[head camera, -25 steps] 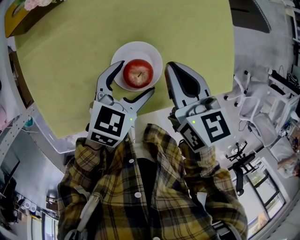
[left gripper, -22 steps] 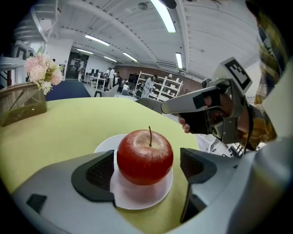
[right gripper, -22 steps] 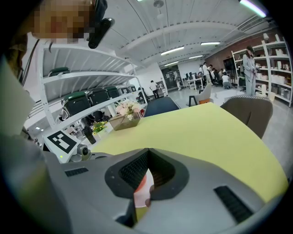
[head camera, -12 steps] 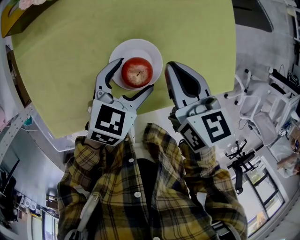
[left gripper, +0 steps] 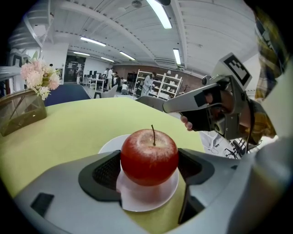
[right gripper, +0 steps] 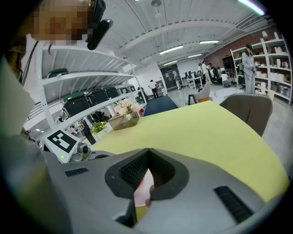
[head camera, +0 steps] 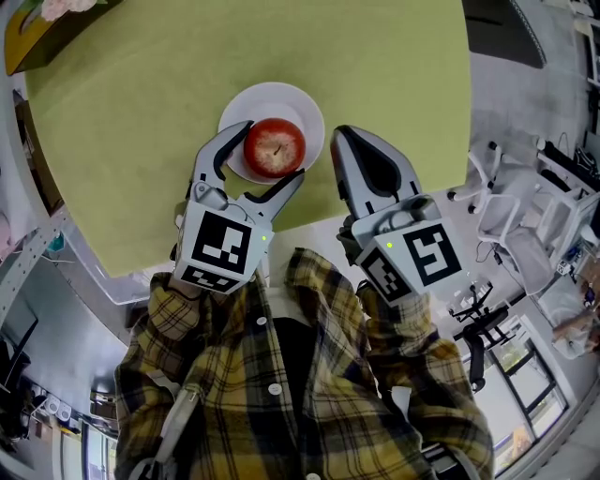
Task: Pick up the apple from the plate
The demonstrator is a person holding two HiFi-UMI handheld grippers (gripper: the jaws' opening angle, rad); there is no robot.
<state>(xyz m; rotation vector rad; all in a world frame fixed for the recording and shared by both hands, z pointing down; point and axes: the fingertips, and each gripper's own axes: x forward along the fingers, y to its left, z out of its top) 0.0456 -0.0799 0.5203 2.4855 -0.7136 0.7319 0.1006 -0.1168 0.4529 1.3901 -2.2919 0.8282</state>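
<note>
A red apple with a stem sits upright on a small white plate on the yellow-green table. My left gripper straddles the apple and its jaws are closing. In the left gripper view the apple fills the space between the ribbed pads, which meet both its sides with no gap showing; it still rests on the plate. My right gripper hovers just right of the plate, shut with nothing in it, and its jaws are pressed together.
A wooden box of pink flowers stands at the table's far left corner. The table's near edge runs just under both grippers. White chairs stand on the floor to the right.
The left gripper's jaws have drawn in against the apple's sides. Both hands have stayed in place, and the right gripper has not changed.
</note>
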